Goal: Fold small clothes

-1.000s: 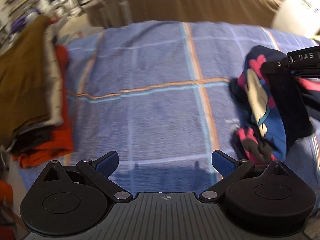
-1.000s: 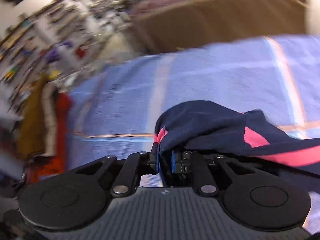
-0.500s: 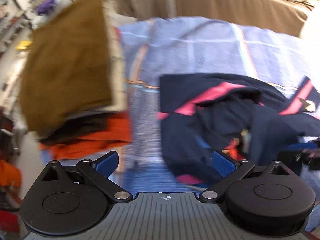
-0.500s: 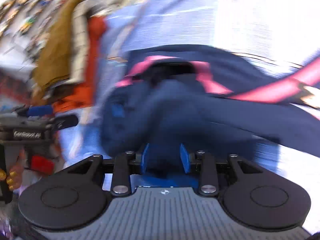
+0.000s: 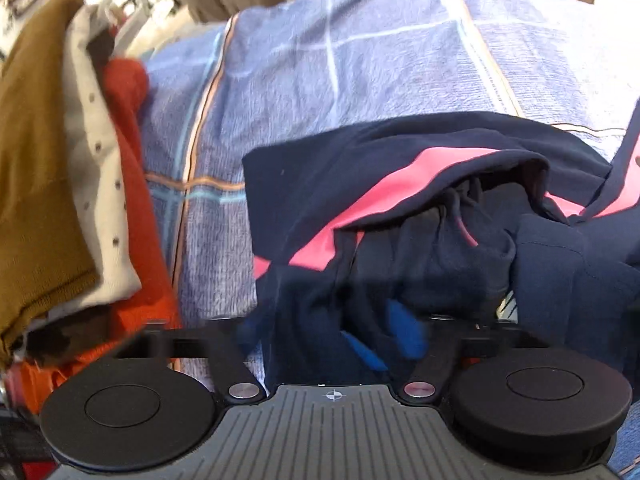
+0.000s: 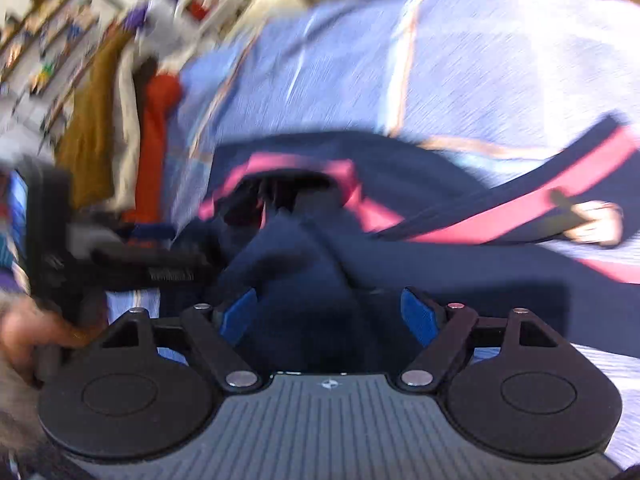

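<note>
Since it carries everything else, checked blue cover (image 5: 360, 60): spread flat as the work surface (what lies beneath it cannot be told), with bare room behind the garment for smoothing and folding.
Navy garment (image 5: 320, 184): lies crumpled on the near part of the cover, just right of the stack. A pink stripe runs across it and one opening gapes towards the cameras, so it looks set down for sorting, and no fold has been made yet.
Stack of folded clothes (image 5: 48, 180): mustard on top, then cream with dots, then orange, kept at the cover's left edge. It is probably the pile of finished pieces, parked clear of the working space.
Right gripper (image 6: 328, 316): the jaws are opening, their blue pads apart with a hump of navy cloth between them and no pinch on it. That reads as letting the garment settle onto the cover.
Left gripper (image 5: 326, 336): angled steeply down at the garment's near left edge, jaws apart and blurred around a fold of cloth (no squeeze visible), likely seeking a corner to pull straight.
</note>
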`<act>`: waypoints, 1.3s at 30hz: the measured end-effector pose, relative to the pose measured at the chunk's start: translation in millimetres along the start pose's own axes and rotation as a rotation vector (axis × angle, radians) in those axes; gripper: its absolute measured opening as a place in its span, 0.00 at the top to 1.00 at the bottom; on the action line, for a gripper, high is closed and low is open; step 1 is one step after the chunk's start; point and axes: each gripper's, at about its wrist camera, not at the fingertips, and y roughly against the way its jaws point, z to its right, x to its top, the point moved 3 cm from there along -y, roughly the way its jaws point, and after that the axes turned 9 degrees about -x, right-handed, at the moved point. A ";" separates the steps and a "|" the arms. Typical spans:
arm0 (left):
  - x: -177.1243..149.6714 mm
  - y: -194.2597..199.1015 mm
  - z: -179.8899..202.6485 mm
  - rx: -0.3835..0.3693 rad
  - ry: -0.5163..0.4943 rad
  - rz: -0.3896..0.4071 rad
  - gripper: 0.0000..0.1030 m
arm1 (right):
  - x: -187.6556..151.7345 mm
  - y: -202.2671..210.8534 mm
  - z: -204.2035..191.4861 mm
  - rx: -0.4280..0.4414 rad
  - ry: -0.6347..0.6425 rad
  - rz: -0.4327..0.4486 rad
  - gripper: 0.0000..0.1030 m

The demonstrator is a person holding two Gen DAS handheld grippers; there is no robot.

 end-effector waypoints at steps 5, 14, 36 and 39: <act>13.6 30.2 -15.2 -0.043 0.054 0.092 0.00 | -28.4 10.3 -25.5 0.104 0.135 -0.052 0.93; 69.0 -8.7 74.4 0.128 -0.349 0.147 0.00 | -126.8 62.3 -1.3 0.070 0.296 -0.269 0.72; 146.3 64.8 -32.7 -0.024 0.116 0.244 0.50 | -25.9 108.3 134.4 -0.272 0.215 0.201 0.96; 143.0 82.1 -42.5 -0.033 0.160 0.300 0.50 | -24.3 204.4 181.2 -0.291 0.016 0.375 0.96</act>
